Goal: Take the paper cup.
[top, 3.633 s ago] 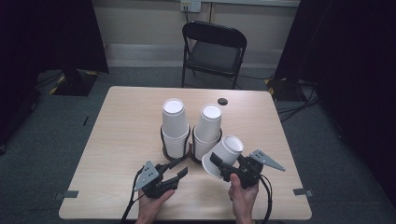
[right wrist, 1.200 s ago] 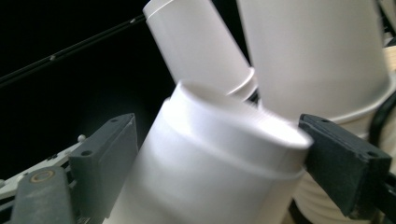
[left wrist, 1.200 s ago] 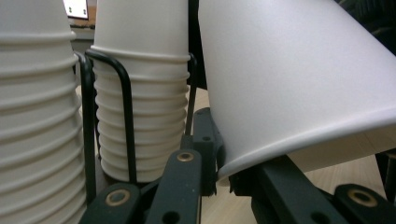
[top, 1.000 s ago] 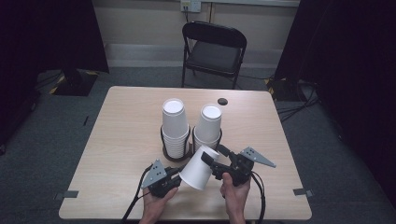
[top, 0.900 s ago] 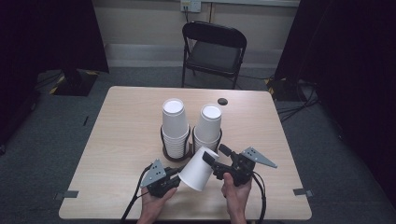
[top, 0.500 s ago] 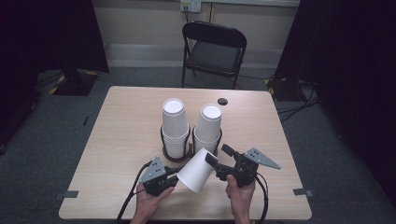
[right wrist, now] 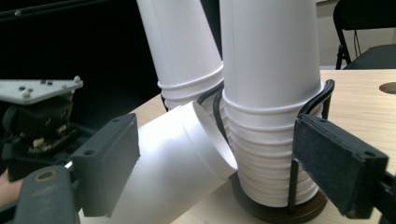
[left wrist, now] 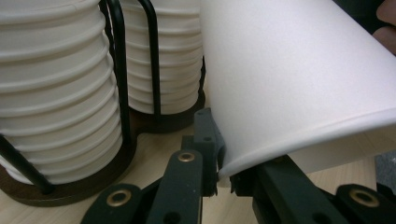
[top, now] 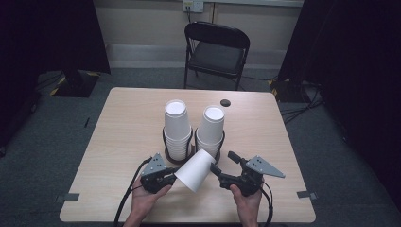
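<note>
The white paper cup (top: pixel 195 169) now hangs tilted just above the surface (top: pixel 123 137), right in front of the two cup stacks (top: pixel 177 127) in their wire holders. It's been handed over: the left gripper (top: pixel 166 177) has its fingers clamped on the rim (left wrist: pixel 299 140). The right gripper (top: pixel 218 171), which carried it earlier, has let go, fingers spread wide apart, so the left looks ready to take it from here.

The wooden table (top: pixel 123 127) bears two cup racks (top: pixel 178 156) and perhaps a small dark disc (top: pixel 225 102).

A test room or lab is showing: black curtains (top: pixel 45 38) are hanging around a lone table (top: pixel 123 123) and folding chair (top: pixel 215 49).
</note>
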`<action>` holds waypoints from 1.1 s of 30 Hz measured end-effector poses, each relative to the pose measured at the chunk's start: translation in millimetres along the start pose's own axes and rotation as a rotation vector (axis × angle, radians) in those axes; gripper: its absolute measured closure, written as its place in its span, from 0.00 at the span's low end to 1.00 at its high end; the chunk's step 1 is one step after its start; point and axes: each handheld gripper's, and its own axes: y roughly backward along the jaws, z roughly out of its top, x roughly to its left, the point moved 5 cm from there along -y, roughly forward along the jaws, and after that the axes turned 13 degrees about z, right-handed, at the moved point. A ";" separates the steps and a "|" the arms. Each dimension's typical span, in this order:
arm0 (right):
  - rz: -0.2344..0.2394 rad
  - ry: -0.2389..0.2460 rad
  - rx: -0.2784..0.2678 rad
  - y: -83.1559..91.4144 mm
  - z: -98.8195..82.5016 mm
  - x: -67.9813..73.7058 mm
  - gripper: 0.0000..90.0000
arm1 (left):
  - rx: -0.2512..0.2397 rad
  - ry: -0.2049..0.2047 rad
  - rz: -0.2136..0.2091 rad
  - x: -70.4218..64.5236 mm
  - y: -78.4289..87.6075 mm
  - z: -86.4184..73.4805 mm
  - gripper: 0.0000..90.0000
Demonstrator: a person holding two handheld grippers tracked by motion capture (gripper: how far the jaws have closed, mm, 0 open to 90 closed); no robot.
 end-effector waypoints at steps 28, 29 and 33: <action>0.051 0.210 0.134 12.2 -26.7 5.9 0.15 | 0.293 -0.205 -0.062 -10.3 -9.4 29.3 0.93; 0.053 0.227 0.139 11.9 -27.4 6.0 0.15 | 0.298 -0.208 -0.065 -10.7 -10.0 30.2 0.93; 0.063 0.294 0.150 10.4 -30.1 8.7 0.15 | 0.327 -0.235 -0.066 -11.4 -11.2 34.5 0.93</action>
